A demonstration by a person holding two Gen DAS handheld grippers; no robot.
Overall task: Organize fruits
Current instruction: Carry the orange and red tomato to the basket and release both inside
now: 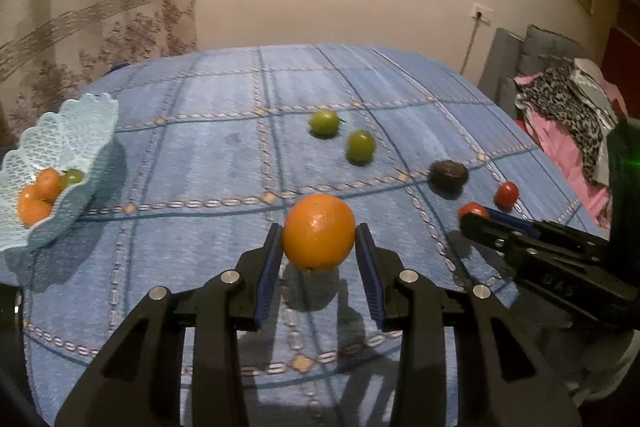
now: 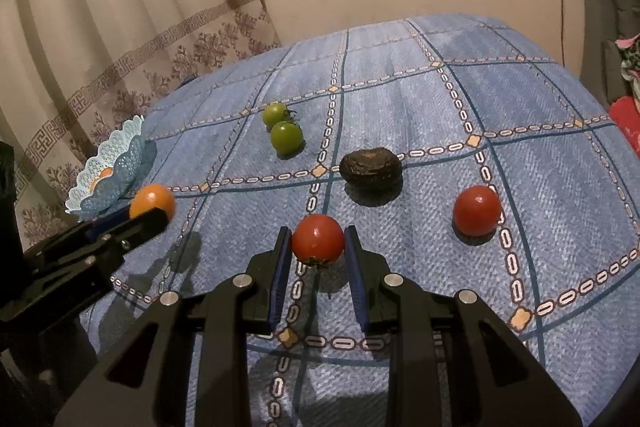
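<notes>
My left gripper [image 1: 319, 233] is shut on an orange [image 1: 319, 231], held just above the blue cloth; the same orange [image 2: 152, 201] shows at the left of the right wrist view. My right gripper [image 2: 317, 239] is shut on a red tomato [image 2: 317, 239], lifted slightly off the cloth. A second red tomato [image 2: 477, 210] lies to its right. Two green tomatoes [image 2: 286, 136] [image 2: 274, 113] and a dark avocado [image 2: 370, 166] rest farther back. A light blue lattice basket [image 1: 60, 143] at the far left holds oranges [image 1: 36, 201] and a green fruit [image 1: 73, 177].
The fruits lie on a bed covered by a blue checked cloth [image 1: 208, 155]. Patterned curtains [image 2: 120, 67] hang behind the basket. Clothes [image 1: 568, 111] are piled by a grey headboard at the right. A wall socket with a cable [image 1: 482, 14] is on the back wall.
</notes>
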